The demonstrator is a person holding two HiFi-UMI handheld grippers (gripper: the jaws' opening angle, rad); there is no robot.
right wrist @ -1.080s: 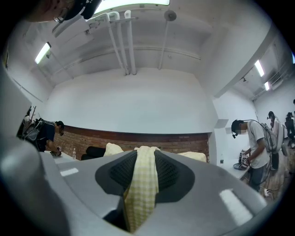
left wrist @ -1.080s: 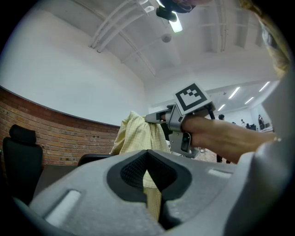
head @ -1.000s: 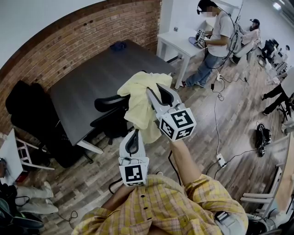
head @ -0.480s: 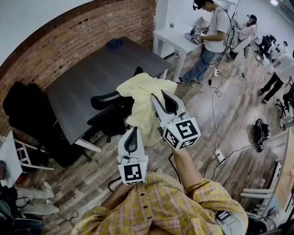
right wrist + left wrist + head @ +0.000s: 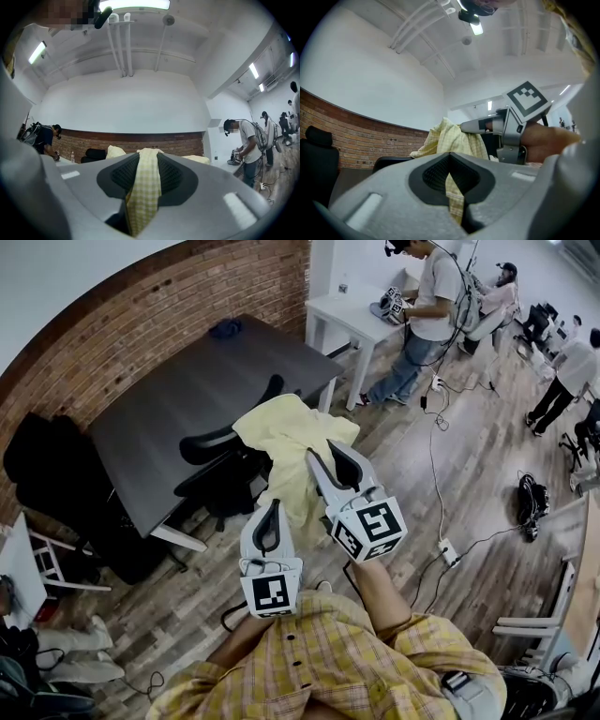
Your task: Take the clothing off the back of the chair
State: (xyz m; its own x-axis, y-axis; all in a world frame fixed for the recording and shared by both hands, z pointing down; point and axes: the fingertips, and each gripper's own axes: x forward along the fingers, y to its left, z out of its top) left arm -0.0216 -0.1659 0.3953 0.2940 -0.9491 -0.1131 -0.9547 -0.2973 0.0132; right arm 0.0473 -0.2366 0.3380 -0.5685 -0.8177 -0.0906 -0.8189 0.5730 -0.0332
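Yellow checked shirt [image 5: 286, 442] is up in the air, bunched and hanging between the two grippers, right above the black chair [image 5: 220, 479]. From the head view I can't tell whether any fold touches the chair back. The right gripper [image 5: 325, 454] has the upper part: its own view shows a band of fabric running straight through the jaws, pads clamped on it. The left gripper [image 5: 272, 510] sits lower and nearer the person, and its jaws are pinched on a thin strip of the same shirt, the cloth trailing down out of the gap. Both grippers point roughly level, just beside each other. The chair is tucked at the near edge of the dark table [image 5: 187, 399], with the brick wall [image 5: 141, 306] behind it. Farther off, a person [image 5: 427, 306] stands at a white desk [image 5: 347, 315].
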